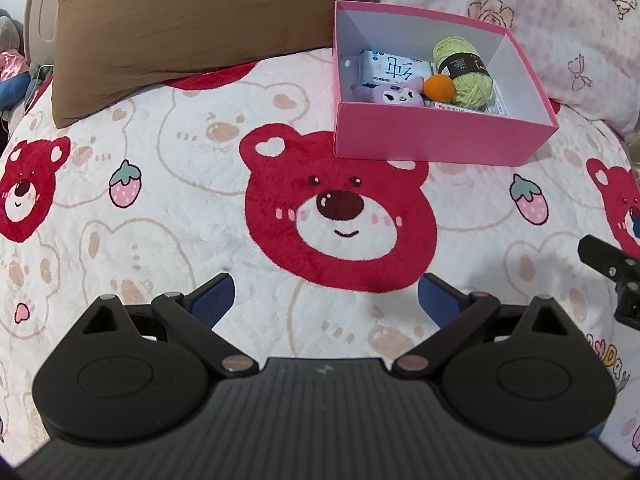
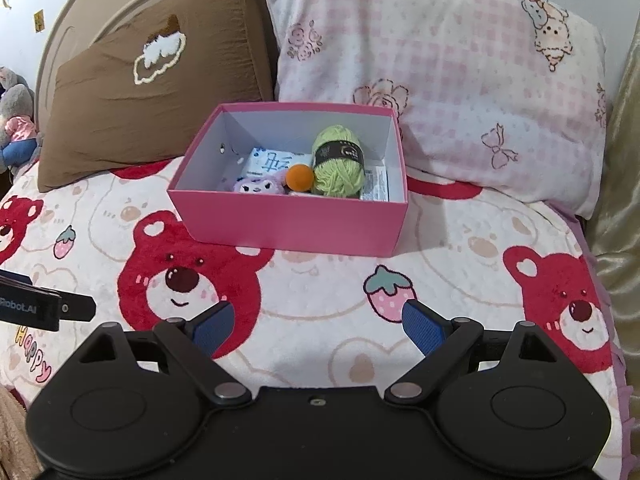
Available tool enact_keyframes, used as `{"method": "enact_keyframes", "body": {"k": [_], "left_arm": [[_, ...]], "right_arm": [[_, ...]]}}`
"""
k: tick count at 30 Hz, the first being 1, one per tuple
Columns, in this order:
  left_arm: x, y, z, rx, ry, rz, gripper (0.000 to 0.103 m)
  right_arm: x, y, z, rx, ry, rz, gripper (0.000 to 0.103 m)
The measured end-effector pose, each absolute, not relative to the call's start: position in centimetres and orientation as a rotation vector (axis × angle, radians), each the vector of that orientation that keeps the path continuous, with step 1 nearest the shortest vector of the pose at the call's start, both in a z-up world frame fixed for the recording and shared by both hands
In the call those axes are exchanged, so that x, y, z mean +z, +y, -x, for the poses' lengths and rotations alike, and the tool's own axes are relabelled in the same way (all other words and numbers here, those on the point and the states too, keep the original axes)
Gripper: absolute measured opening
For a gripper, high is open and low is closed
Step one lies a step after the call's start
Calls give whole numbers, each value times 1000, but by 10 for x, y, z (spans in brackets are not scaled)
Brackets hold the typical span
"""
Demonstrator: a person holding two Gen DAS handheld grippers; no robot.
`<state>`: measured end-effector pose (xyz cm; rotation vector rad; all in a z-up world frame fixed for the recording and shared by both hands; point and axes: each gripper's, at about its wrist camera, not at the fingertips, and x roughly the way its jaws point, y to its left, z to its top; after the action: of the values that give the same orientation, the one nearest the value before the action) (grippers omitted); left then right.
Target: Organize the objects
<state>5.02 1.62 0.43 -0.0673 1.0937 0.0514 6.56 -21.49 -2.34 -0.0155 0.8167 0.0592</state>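
Note:
A pink box (image 1: pixel 440 140) (image 2: pixel 296 224) sits on the bear-print blanket near the pillows. Inside lie a green yarn ball (image 1: pixel 464 70) (image 2: pixel 338 162), an orange ball (image 1: pixel 439 87) (image 2: pixel 299 177), a purple plush toy (image 1: pixel 394 94) (image 2: pixel 256 186), a white tissue pack (image 1: pixel 390 68) (image 2: pixel 272 162) and a flat white packet (image 2: pixel 376 186). My left gripper (image 1: pixel 326 300) hovers open over the blanket, well short of the box, with nothing between its fingers. My right gripper (image 2: pixel 318 322) is open too, empty, in front of the box.
A brown pillow (image 1: pixel 180 24) (image 2: pixel 152 92) and a pink checked pillow (image 1: pixel 540 20) (image 2: pixel 460 92) lean behind the box. A grey plush toy (image 2: pixel 16 120) sits at the far left. The blanket (image 1: pixel 160 200) spreads flat around the box. The other gripper's edge shows (image 1: pixel 612 276) (image 2: pixel 40 304).

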Motion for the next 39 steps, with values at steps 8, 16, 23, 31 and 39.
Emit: {"method": "enact_keyframes", "body": {"k": [8,16,23,31,39], "left_arm": [[7,11,-50,33,1093,37,100],[11,6,-52,33,1092,27,100],[10,6,-50,28,1097,51,100],[12,7,-48,25,1102,60,100],[10,8,-48,28,1108,54,100]], "right_arm": [[-22,-217,-65,62,806,2,93],[-23,-225,-64,59,815,-22,93],[-18,-223,-59,84,822,-20,93],[-14,-213,-54,119,820,8,93],[-14,-214,-55,111,824,6,93]]}}
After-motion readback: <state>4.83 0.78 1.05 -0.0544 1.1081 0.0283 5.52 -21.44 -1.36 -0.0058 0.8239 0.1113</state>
